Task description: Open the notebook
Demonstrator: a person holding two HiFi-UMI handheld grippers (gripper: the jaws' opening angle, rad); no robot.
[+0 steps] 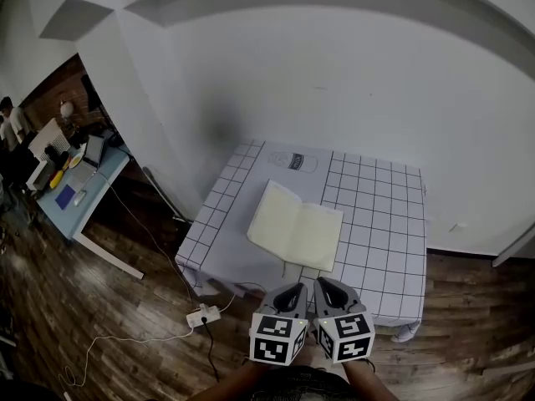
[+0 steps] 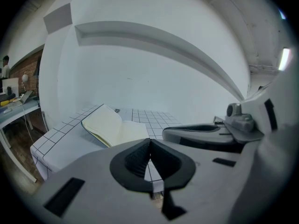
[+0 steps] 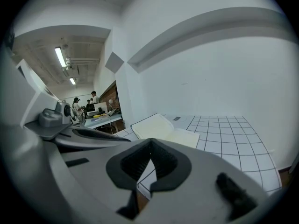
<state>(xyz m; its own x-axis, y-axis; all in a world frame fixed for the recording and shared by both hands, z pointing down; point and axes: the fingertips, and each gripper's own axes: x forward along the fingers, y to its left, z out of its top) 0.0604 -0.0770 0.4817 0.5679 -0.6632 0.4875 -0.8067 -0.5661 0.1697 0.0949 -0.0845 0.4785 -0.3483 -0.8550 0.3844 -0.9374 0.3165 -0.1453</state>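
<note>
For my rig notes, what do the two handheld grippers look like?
Both match: the left gripper and right gripper have light grey bodies, black ribbed pads, and a white cube each, printed with black square markers. No cables show.

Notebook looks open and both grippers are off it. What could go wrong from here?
1. The notebook's left half stands tilted up, not flat, with nothing holding it; it might flop shut.
2. The left gripper and right gripper, both shut, sit close together at the table's near edge and could knock each other.
3. A power strip lies on the floor nearby: a possible trip hazard.
</note>
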